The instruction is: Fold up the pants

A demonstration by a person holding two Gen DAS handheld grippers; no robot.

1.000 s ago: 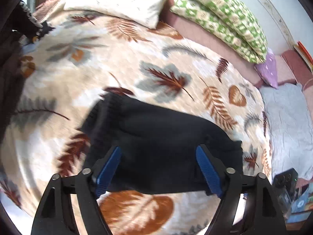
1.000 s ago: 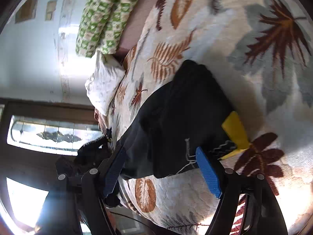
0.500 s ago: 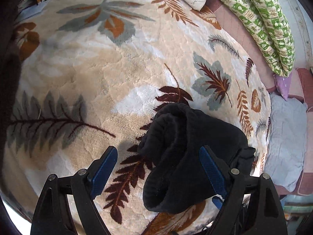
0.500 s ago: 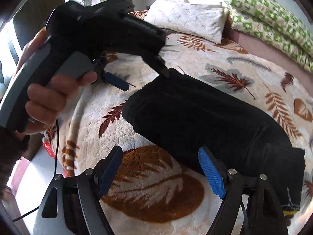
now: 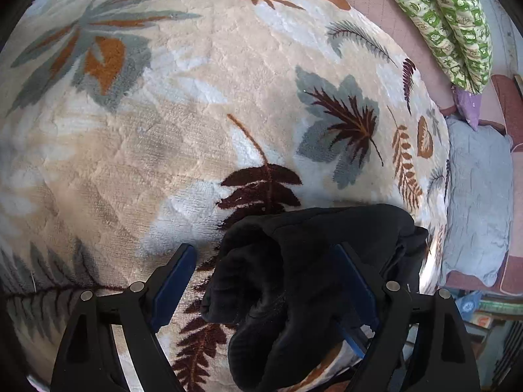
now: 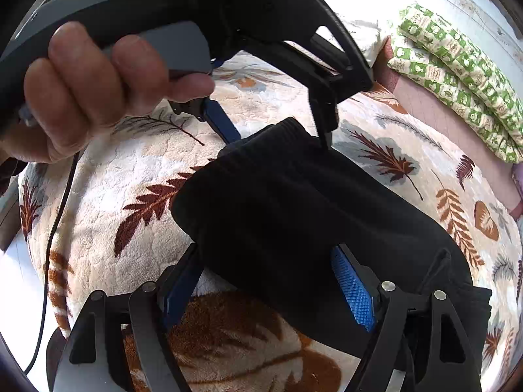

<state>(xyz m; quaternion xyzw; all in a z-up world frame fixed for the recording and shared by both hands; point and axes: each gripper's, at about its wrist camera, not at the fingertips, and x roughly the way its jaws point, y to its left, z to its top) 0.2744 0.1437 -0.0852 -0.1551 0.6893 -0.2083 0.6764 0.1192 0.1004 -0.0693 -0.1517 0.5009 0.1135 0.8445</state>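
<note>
Black pants [image 6: 294, 215] lie folded into a long thick bundle on a leaf-patterned blanket [image 5: 163, 130]. In the right wrist view a hand [image 6: 88, 88] holds my left gripper [image 6: 274, 134] over the bundle's far, ribbed end, with one blue finger on each side. From the left wrist view that rolled end [image 5: 287, 287] sits between the wide jaws of the left gripper [image 5: 266, 284], closer to the right pad; a gap shows at the left pad. My right gripper [image 6: 266, 290] stands open astride the bundle's near edge, and the fabric hides its left fingertip.
Green patterned pillows [image 5: 451, 23] lie along the far edge of the bed, with a purple cushion [image 5: 469, 104] and a grey-blue pillow [image 5: 477, 202] beside them. A thin cable [image 6: 55, 222] hangs at the left. Books and clutter [image 5: 483, 310] sit past the bed's right edge.
The left gripper has swung to the bundle's rolled end and dropped closer, so the end now lies between its jaws. The right view has rolled upright and closed in. Both stay open.
</note>
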